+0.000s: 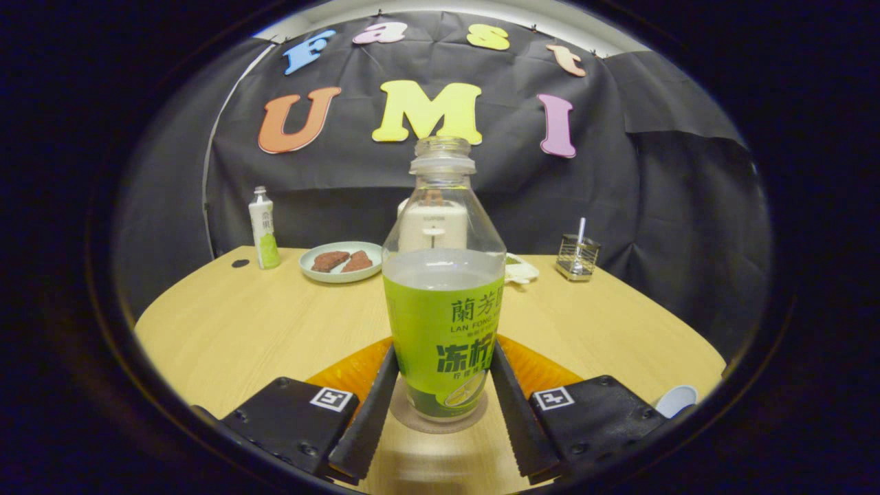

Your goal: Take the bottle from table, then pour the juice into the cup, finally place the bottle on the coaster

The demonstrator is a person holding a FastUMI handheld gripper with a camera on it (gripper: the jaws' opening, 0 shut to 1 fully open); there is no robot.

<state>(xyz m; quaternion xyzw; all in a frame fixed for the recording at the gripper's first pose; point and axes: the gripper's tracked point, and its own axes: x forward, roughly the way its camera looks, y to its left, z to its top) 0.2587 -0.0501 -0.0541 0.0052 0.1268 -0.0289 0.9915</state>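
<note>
The uncapped bottle (443,302) stood upright on the coaster (438,419), between the claw (440,399) fingers, which flanked its sides closely.

Low camera behind claw (442,405), facing bottle (443,289) close.

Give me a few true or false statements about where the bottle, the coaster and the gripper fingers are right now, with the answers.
1. The bottle stands upright on the coaster. True.
2. The bottle has its cap on. False: its mouth is open.
3. The gripper has a finger on either side of the bottle's lower part. True.
4. The plate beyond the bottle holds a green apple. False: it holds two brown pieces.
5. The bottle lies on its side on the table. False: it is upright.
</note>
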